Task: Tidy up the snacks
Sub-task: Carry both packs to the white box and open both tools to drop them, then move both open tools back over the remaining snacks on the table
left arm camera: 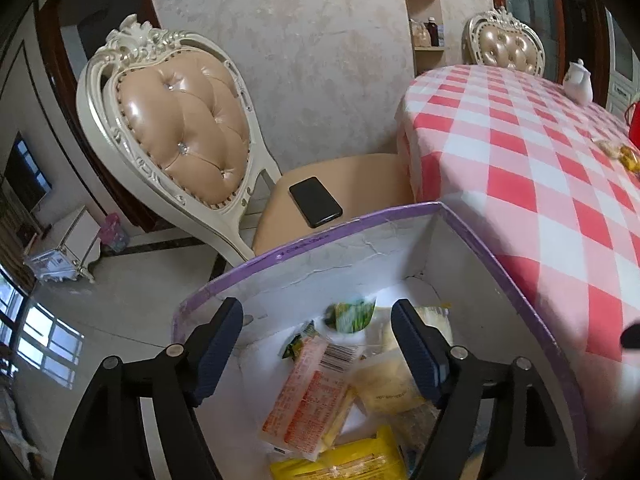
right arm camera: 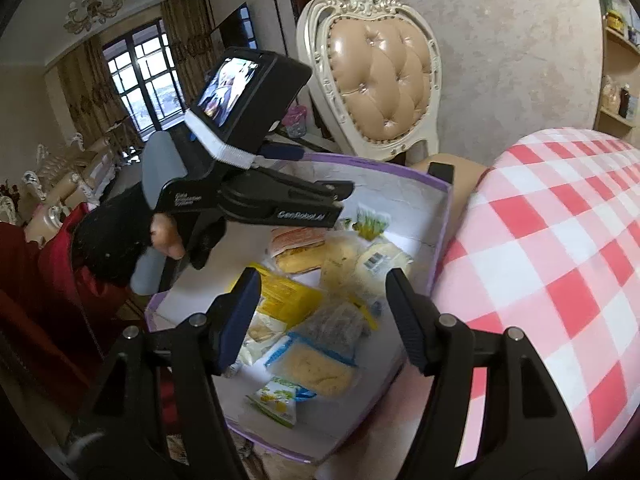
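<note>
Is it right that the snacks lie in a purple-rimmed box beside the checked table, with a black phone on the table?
Not quite. The phone lies on the chair seat, not on the table; the left wrist view shows it. The snacks do lie in the purple-rimmed box beside the checked table.

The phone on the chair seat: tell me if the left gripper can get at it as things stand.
Probably yes. The left gripper hangs open and empty over the box, and the phone lies bare on the chair seat just past the box's far wall. Only that wall stands between them, so the gripper would need to lift over it.
</note>
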Demonstrator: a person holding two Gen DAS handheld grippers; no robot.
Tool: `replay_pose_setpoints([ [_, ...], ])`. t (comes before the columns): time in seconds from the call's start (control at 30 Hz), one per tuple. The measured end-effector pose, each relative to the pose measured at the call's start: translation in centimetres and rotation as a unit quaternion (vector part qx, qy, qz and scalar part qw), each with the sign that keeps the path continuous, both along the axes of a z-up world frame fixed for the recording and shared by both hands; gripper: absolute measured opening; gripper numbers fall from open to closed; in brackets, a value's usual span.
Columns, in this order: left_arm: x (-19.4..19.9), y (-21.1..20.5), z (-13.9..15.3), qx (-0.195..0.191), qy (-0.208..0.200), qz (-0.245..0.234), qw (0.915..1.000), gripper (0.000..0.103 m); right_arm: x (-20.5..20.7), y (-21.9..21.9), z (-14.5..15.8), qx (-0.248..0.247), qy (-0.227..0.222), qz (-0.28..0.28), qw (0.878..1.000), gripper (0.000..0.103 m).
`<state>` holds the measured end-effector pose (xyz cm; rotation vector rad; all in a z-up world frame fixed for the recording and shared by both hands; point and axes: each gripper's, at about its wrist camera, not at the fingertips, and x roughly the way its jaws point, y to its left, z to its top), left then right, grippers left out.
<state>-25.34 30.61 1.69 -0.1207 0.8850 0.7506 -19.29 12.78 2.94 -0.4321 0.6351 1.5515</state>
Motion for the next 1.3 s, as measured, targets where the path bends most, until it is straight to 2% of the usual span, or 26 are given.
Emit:
replay_pose_setpoints([
  [0.17, 1.6, -1.6, 0.3, -0.007, 0.000, -0.021, 0.9997, 0.078, 2.5, -1.9, 0.1, -0.006, 0.015, -0.051, 0.999, 0.073],
  [0.33, 5.1, -4.2, 0.6, -0.008, 0.007, -0.062, 0.9980, 0.078, 5.5, -5.9, 0.7, -0.004, 0.013, -0.097, 0.995, 0.076],
  [0.43, 7.6, -6.0, 0.9, -0.014, 0.004, -0.086, 0.9962, 0.078, 8.2, -8.8, 0.8, -0.007, 0.019, -0.142, 0.990, 0.078],
  [0.53, 11.0, -8.3, 1.5, -0.037, 0.000, -0.124, 0.9916, 0.078, 11.3, -11.7, 1.0, -0.011, 0.016, -0.205, 0.979, 0.080],
  [0.63, 15.7, -11.8, 2.9, -0.083, -0.018, -0.176, 0.9808, 0.078, 14.7, -15.2, 1.2, -0.016, -0.011, -0.290, 0.957, 0.086],
  [0.7, 18.6, -14.2, 3.6, -0.113, -0.031, -0.206, 0.9716, 0.078, 17.6, -17.9, 1.1, -0.017, -0.006, -0.352, 0.936, 0.086],
  [0.73, 20.7, -16.0, 4.1, -0.132, -0.044, -0.228, 0.9636, 0.080, 18.9, -19.1, 1.1, -0.017, 0.004, -0.382, 0.924, 0.086],
  [0.83, 26.0, -20.4, 4.3, -0.156, -0.075, -0.266, 0.9482, 0.085, 23.0, -23.2, 0.8, -0.013, 0.038, -0.470, 0.882, 0.086],
  [0.9, 29.9, -23.1, 3.6, -0.171, -0.077, -0.276, 0.9428, 0.085, 24.7, -25.9, 0.8, -0.020, 0.029, -0.524, 0.851, 0.086],
  [0.97, 33.4, -24.8, 2.9, -0.191, -0.085, -0.279, 0.9373, 0.085, 25.8, -28.0, 0.7, -0.024, 0.024, -0.557, 0.830, 0.086],
  [1.07, 38.1, -26.6, 2.2, -0.205, -0.101, -0.266, 0.9366, 0.085, 27.3, -30.8, 0.3, -0.021, 0.046, -0.596, 0.801, 0.086],
  [1.13, 40.0, -27.2, 2.0, -0.223, -0.119, -0.263, 0.9312, 0.085, 28.0, -31.9, -0.1, -0.021, 0.058, -0.614, 0.787, 0.086],
  [1.2, 40.5, -27.1, 2.0, -0.223, -0.145, -0.272, 0.9248, 0.085, 28.7, -32.3, -0.7, -0.025, 0.067, -0.626, 0.777, 0.086],
  [1.23, 40.4, -27.0, 1.9, -0.217, -0.159, -0.278, 0.9222, 0.085, 29.0, -32.4, -0.9, -0.026, 0.073, -0.626, 0.776, 0.086],
  [1.3, 40.1, -26.3, 1.6, -0.211, -0.159, -0.279, 0.9231, 0.085, 29.8, -32.3, -1.1, -0.024, 0.076, -0.620, 0.781, 0.086],
])
